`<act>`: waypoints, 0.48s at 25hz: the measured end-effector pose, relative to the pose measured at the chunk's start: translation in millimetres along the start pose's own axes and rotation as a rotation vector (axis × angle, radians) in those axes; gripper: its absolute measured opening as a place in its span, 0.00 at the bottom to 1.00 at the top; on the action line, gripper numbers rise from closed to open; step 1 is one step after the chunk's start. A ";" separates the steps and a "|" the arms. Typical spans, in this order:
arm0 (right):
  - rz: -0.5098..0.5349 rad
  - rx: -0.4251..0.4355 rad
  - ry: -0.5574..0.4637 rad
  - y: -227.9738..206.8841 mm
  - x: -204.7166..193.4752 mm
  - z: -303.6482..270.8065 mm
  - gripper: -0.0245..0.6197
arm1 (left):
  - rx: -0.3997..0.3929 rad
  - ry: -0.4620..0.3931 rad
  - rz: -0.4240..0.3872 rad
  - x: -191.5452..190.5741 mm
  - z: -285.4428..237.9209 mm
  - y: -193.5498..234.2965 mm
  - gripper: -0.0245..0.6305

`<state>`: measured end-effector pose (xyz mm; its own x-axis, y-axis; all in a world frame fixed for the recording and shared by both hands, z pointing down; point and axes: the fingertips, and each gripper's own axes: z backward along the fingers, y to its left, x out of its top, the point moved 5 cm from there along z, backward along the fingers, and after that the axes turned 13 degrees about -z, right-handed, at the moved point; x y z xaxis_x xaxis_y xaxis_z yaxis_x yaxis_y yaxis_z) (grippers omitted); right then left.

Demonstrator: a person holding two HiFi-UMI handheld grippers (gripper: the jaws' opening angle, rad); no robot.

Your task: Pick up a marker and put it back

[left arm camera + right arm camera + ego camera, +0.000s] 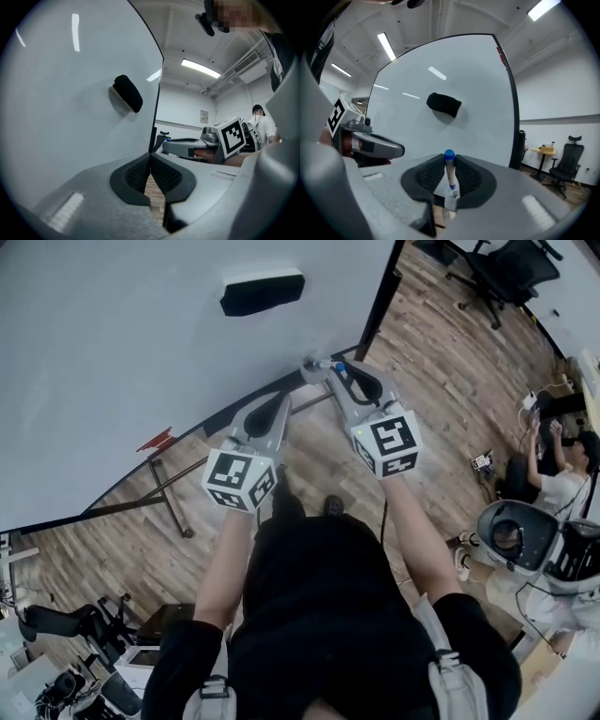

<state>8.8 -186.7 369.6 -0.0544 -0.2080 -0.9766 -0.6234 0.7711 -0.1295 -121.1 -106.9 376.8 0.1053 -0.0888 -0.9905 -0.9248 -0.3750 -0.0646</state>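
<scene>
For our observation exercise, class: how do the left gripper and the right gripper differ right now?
The right gripper holds a blue-capped marker between its jaws; the left gripper has its jaws shut on nothing. In the head view, the right gripper reaches slightly farther forward than the left gripper. Both point at the whiteboard.

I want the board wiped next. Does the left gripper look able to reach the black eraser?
Probably yes: only bare whiteboard lies between the left gripper and the eraser; its jaws are empty but shut.
</scene>
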 end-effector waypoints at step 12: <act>0.115 -0.126 0.105 1.1 -37.5 -67.0 0.15 | -0.129 0.010 -0.003 -9.3 -34.2 57.8 0.05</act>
<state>-42.1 -218.4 417.6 -0.2077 -0.1901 -0.9595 -0.7010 0.7130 0.0105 -163.0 -159.4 386.4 0.1119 -0.0961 -0.9891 -0.8696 -0.4911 -0.0506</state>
